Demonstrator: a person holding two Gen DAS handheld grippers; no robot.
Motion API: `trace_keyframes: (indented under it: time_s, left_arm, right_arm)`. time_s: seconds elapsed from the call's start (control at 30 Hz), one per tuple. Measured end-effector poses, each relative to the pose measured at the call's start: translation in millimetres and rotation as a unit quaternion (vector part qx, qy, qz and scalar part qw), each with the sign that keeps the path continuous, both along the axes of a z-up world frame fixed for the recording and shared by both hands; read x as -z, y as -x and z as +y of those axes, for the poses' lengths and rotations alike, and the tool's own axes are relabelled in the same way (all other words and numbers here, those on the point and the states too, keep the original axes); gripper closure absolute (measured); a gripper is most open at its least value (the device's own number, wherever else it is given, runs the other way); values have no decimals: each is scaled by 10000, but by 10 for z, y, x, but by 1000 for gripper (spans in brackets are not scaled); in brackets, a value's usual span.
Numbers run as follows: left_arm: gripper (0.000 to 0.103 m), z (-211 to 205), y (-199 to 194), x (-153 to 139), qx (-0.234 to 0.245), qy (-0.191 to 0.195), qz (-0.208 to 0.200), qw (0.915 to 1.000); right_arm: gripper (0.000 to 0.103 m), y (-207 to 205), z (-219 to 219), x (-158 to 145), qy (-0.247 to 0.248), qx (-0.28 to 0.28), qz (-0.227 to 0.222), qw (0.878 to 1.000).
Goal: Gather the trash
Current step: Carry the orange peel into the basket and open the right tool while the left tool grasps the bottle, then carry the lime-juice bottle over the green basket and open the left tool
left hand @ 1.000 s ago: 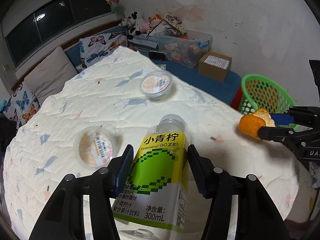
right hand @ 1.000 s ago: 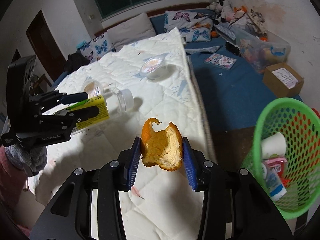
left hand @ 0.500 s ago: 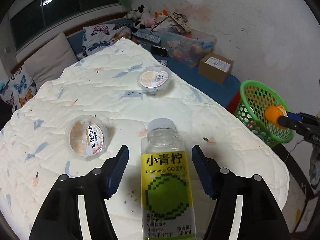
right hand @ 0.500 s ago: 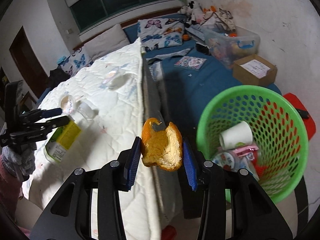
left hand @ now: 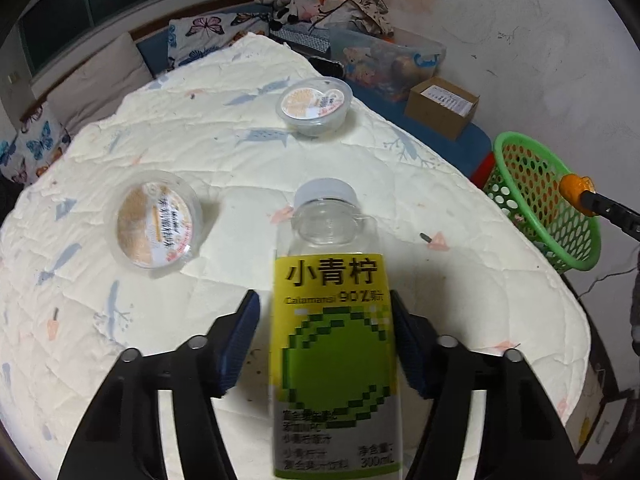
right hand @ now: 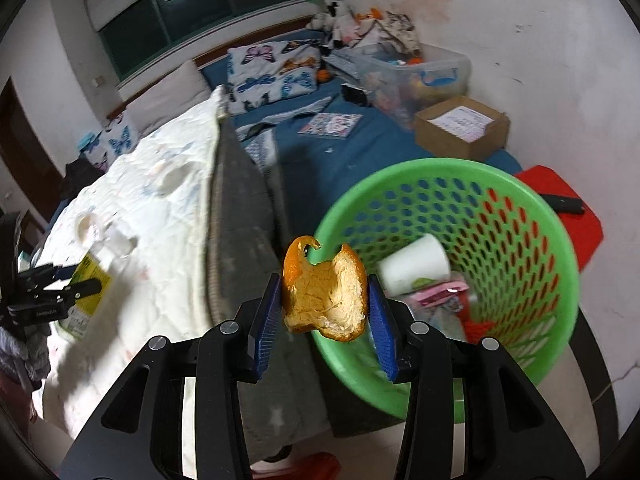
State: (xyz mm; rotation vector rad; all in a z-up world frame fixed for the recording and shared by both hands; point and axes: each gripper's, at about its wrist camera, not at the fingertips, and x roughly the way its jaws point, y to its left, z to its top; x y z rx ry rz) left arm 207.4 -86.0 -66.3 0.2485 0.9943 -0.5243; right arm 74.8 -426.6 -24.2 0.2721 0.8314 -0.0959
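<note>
**Sloppy grab or rim miss incoming?**
Green basket [right hand: 440, 164] sitting off the quilt [left hand: 200, 140]'s right edge. Left gripper [left hand: 325, 340] just closing round the lime juice bottle [left hand: 332, 360] near the front edge, one pad still clear, so could roll. Right gripper [right hand: 323, 312] pinching orange peel [right hand: 324, 296] over the basket's near rim, might drop outside.

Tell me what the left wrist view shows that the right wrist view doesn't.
Left wrist only: the bottle's label read head-on between the left claw's pads, and the printed lids of two cups on the quilt.

Right wrist only: the basket's inside, holding a white cup and wrappers, plus the peel's pale inner side.

Both: the peel held in the right claw by the basket, the bottle, the quilt, the cardboard box.
</note>
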Motion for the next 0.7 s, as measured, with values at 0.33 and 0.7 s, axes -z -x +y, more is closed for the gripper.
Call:
trace_keyframes:
  time_s: [0.33, 0.7]
  left_arm:
    - [51, -90, 65, -171, -2, 105, -205, 9997]
    - [51, -1003, 297, -460, 879, 435, -285, 9948]
  right_arm:
    - [54, 131, -342, 10, 18, 431, 29, 9991]
    - [47, 409, -562, -54, 101, 700, -96, 9974]
